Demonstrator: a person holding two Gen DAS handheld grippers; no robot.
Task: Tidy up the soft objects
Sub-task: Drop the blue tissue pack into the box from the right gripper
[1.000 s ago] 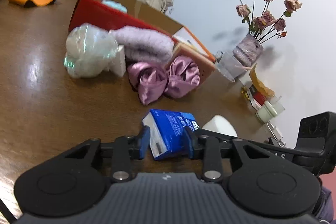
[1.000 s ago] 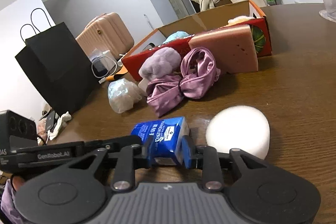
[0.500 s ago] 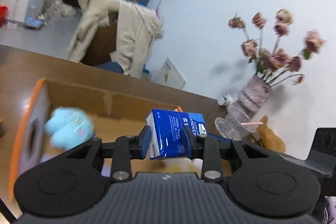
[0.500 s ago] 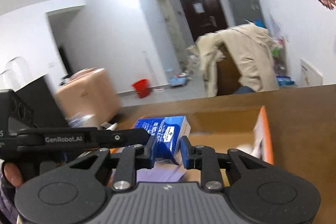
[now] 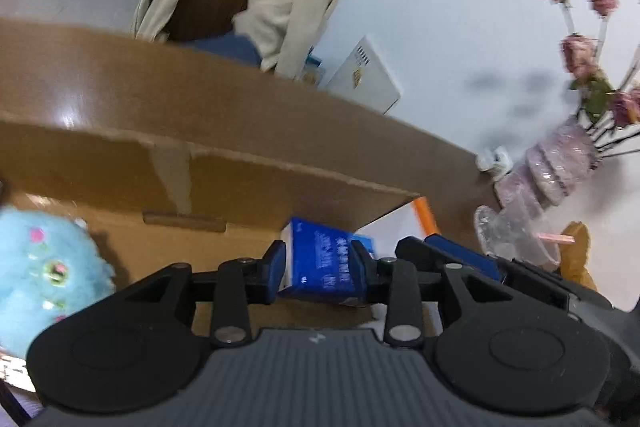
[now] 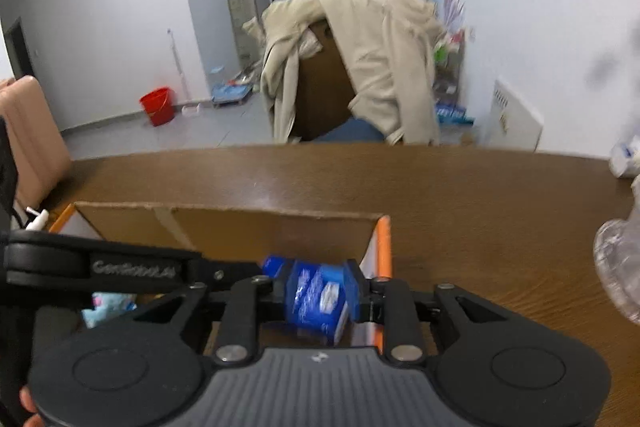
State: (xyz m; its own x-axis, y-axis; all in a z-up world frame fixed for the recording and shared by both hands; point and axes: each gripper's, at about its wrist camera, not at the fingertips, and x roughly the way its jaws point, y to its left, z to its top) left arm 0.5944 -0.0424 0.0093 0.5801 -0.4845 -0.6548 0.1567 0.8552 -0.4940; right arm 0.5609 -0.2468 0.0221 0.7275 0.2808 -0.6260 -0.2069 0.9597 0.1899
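Note:
Both grippers hold one blue tissue pack (image 5: 325,262) between them, over the right end of an open cardboard box (image 5: 256,187). My left gripper (image 5: 320,269) is shut on the pack's sides. My right gripper (image 6: 320,293) is shut on the same pack (image 6: 318,297), squeezing it. The right gripper's body shows in the left wrist view (image 5: 480,267), and the left gripper's arm crosses the right wrist view (image 6: 100,267). A fluffy light-blue plush toy (image 5: 44,279) lies inside the box at the left.
The box has an orange rim (image 6: 385,251) and stands on a brown wooden table (image 6: 460,195). A pink glass vase of dried roses (image 5: 552,163) and a clear glass (image 5: 504,231) stand at the right. A chair draped with a beige coat (image 6: 360,59) is behind the table.
Both grippers have carried the tissue pack up from the table and forward over the box, then lower into its right end. The plush toy now looks nearer.

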